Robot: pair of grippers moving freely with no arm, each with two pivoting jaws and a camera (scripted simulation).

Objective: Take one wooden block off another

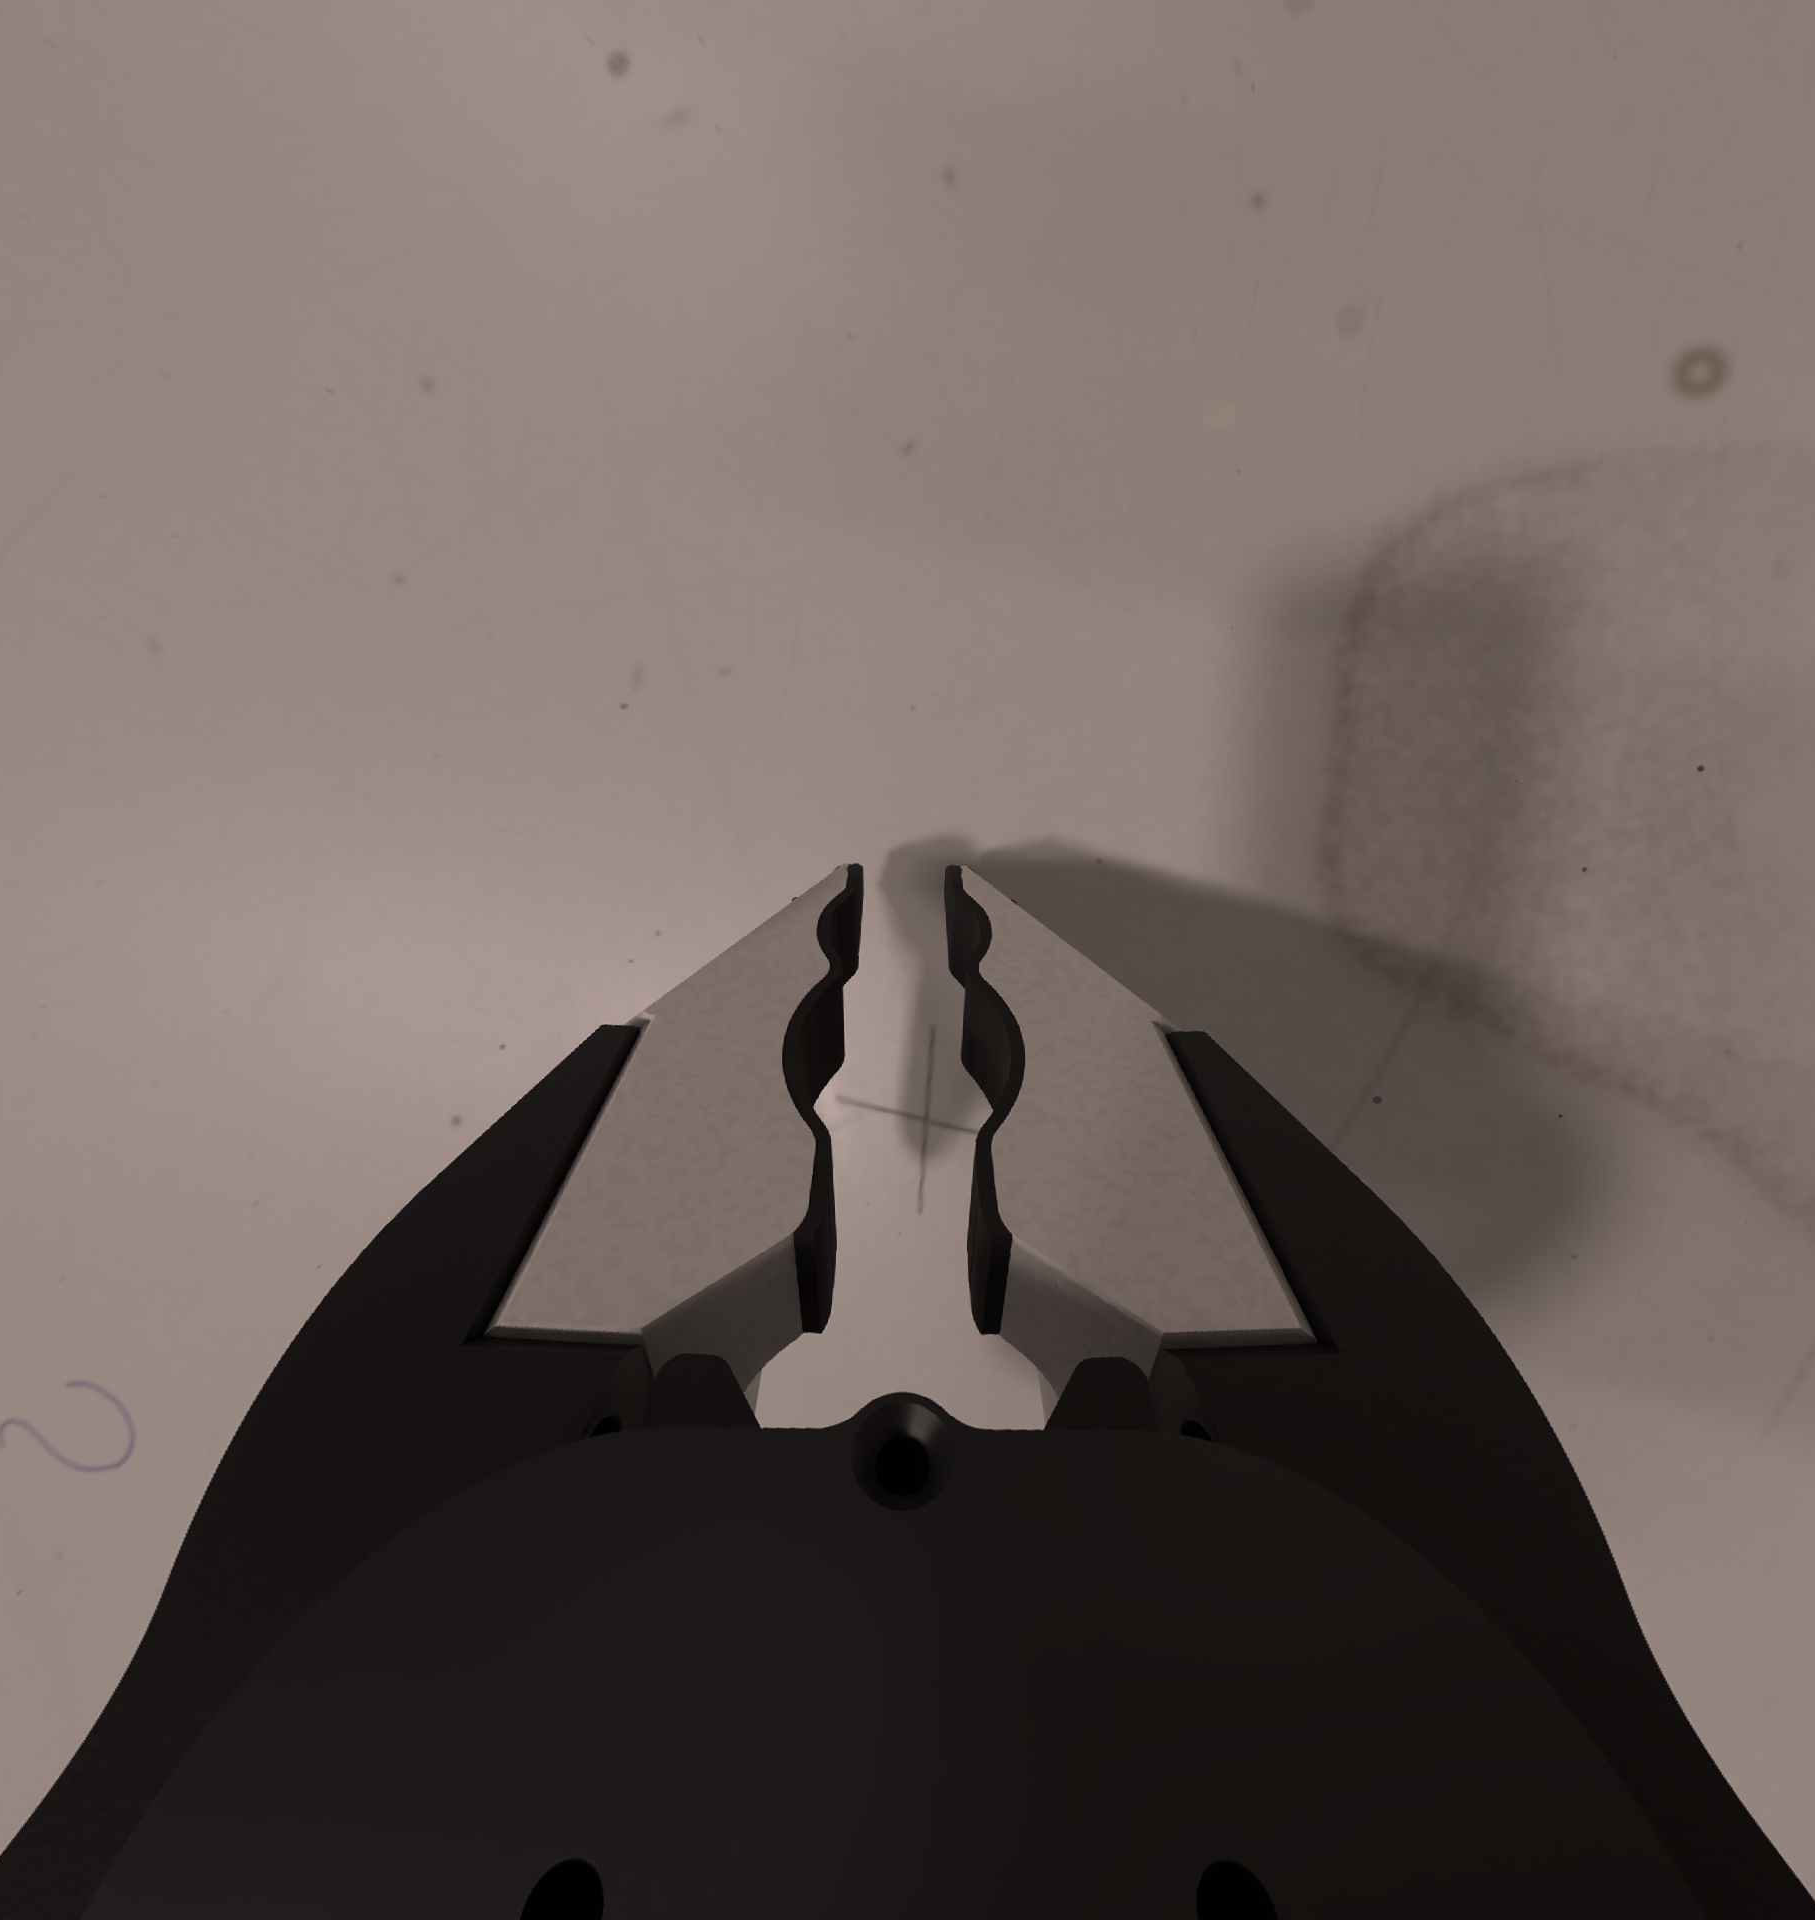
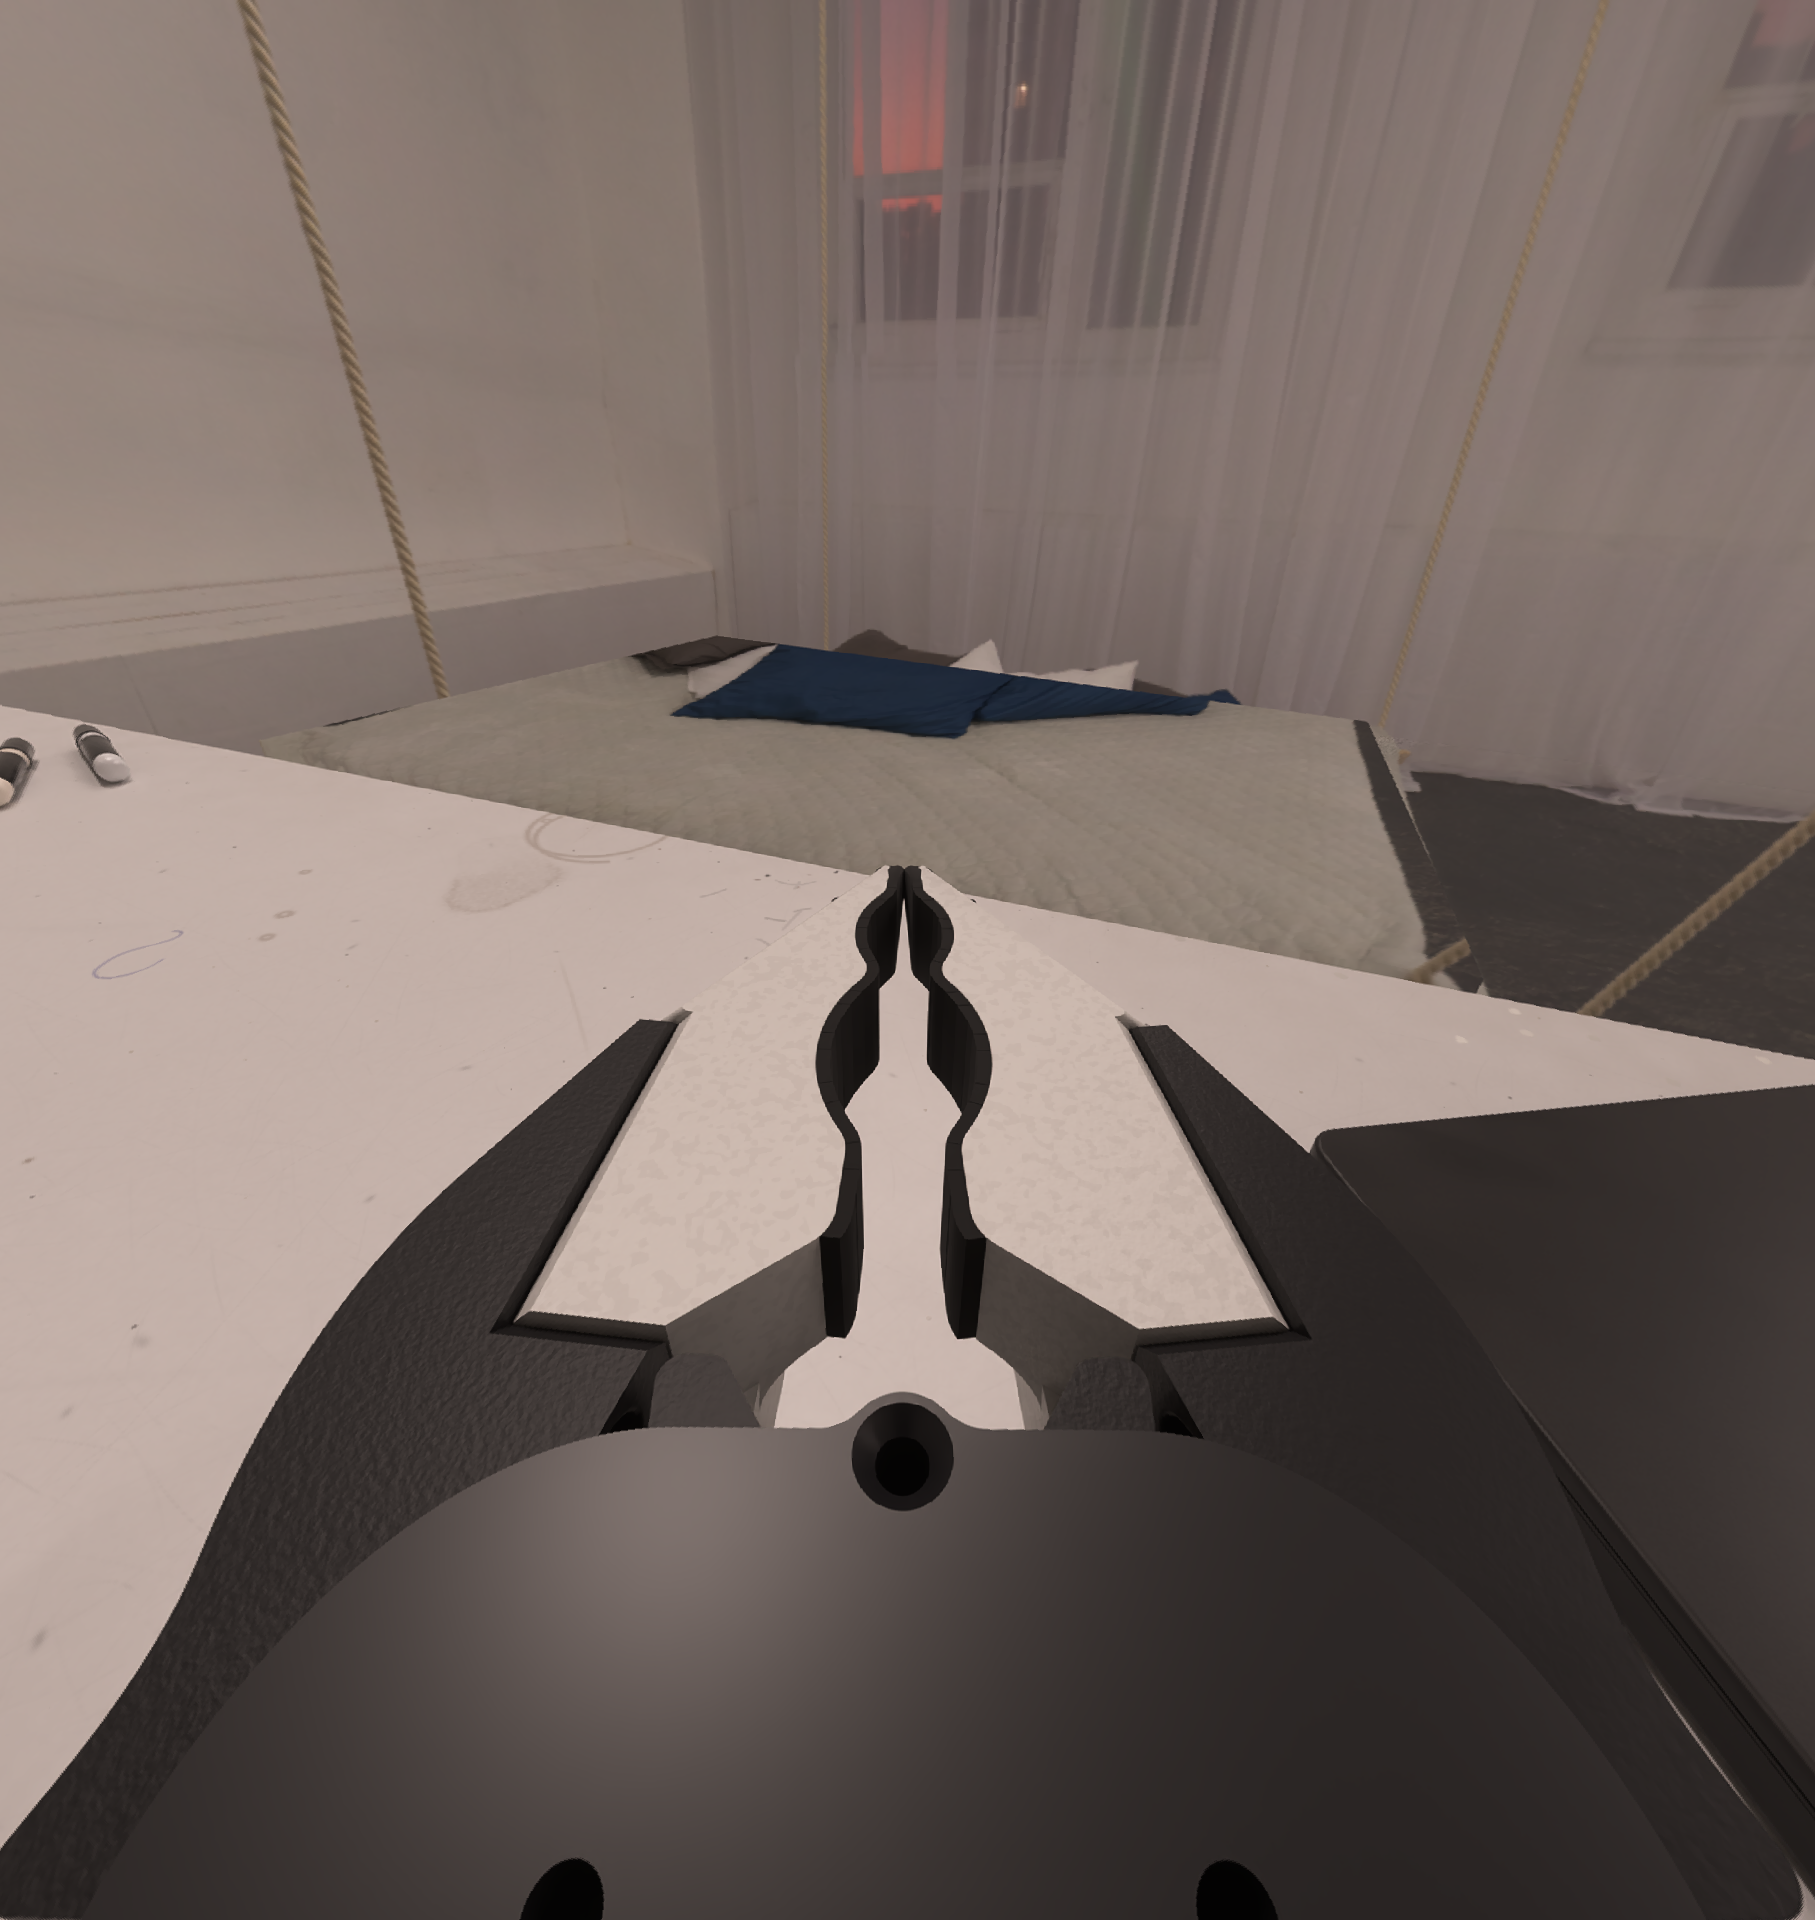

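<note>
No wooden block shows in either view. My left gripper (image 1: 903, 873) points down at the bare white tabletop (image 1: 467, 520), close above it. Its jaws stand a small gap apart with nothing between them. My right gripper (image 2: 904, 875) is held low over the same tabletop (image 2: 259, 1039), facing its far edge. Its fingertips are together and hold nothing.
Two small black-and-white cylinders (image 2: 4, 774) (image 2: 101, 753) lie at the far left of the table. A dark flat slab (image 2: 1661, 1299) lies at the right, close to my right gripper. Beyond the table edge is a hanging bed (image 2: 986, 790) on ropes, with curtains behind.
</note>
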